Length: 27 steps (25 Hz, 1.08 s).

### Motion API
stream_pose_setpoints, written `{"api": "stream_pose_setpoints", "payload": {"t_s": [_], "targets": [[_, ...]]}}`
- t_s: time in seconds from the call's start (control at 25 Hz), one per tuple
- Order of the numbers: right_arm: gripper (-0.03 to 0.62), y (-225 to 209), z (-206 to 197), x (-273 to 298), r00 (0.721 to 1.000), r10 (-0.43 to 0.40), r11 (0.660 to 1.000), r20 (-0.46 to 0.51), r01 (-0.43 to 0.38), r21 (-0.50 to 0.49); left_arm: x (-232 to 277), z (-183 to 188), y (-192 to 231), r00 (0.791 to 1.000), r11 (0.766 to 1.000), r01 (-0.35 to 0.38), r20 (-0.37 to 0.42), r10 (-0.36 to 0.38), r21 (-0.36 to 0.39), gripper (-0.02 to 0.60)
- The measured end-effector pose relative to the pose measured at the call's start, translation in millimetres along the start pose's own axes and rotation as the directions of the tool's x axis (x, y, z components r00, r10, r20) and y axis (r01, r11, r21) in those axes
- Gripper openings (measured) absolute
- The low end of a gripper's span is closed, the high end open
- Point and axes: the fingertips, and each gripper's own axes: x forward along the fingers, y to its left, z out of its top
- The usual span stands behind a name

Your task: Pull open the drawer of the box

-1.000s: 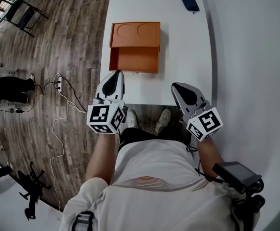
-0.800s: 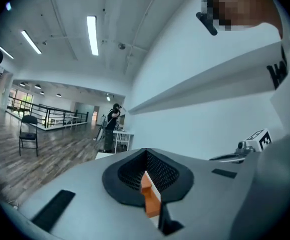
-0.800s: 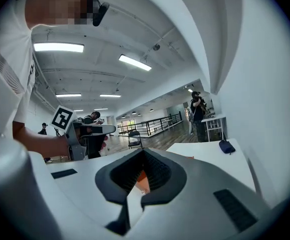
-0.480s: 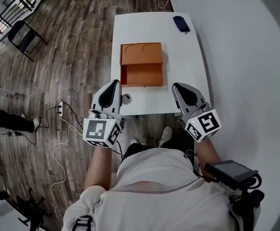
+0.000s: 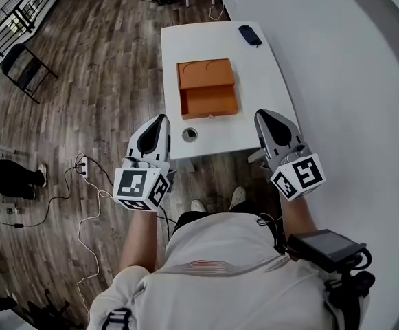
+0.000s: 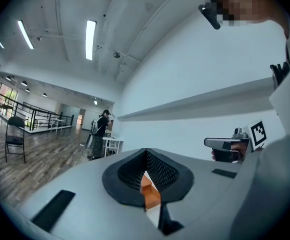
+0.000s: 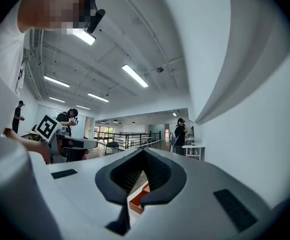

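Observation:
On the white table sits an orange box with two round recesses on top. Its drawer stands pulled out toward me, a small knob at its front. My left gripper hangs shut and empty off the table's near left corner. My right gripper is shut and empty by the near right corner. Neither touches the box. In the left gripper view the closed jaws frame a sliver of the orange box. The right gripper view shows its jaws closed, the box below them.
A dark flat object lies at the table's far end. A round cable hole sits near the front edge. A white wall runs along the right. On the wooden floor are a chair, cables and a person's leg.
The view has pulled back and up, so table and box look smaller and farther. Both grippers have drawn back from over the table's front edge. The drawer stays open.

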Motion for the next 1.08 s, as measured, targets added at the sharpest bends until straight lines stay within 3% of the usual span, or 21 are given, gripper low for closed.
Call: {"api": "stream_pose_setpoints", "payload": {"t_s": [0.28, 0.64, 1.08], "targets": [[0.003, 12, 2, -16, 1.0, -0.003, 1.0, -0.017, 0.003, -0.005, -13, -1, -17, 0.999, 0.999, 0.039, -0.001, -0.039, -0.022, 0.011], [0.003, 7, -5, -31, 0.999, 0.01, 1.0, -0.045, -0.01, -0.004, -5, -19, -41, 0.998, 0.999, 0.046, -0.04, -0.046, 0.002, 0.011], [0.003, 0, 1, -34, 0.999, 0.007, 1.0, -0.043, -0.007, -0.003, 1, -4, -59, 0.997, 0.997, 0.077, -0.025, -0.077, 0.005, 0.011]]}}
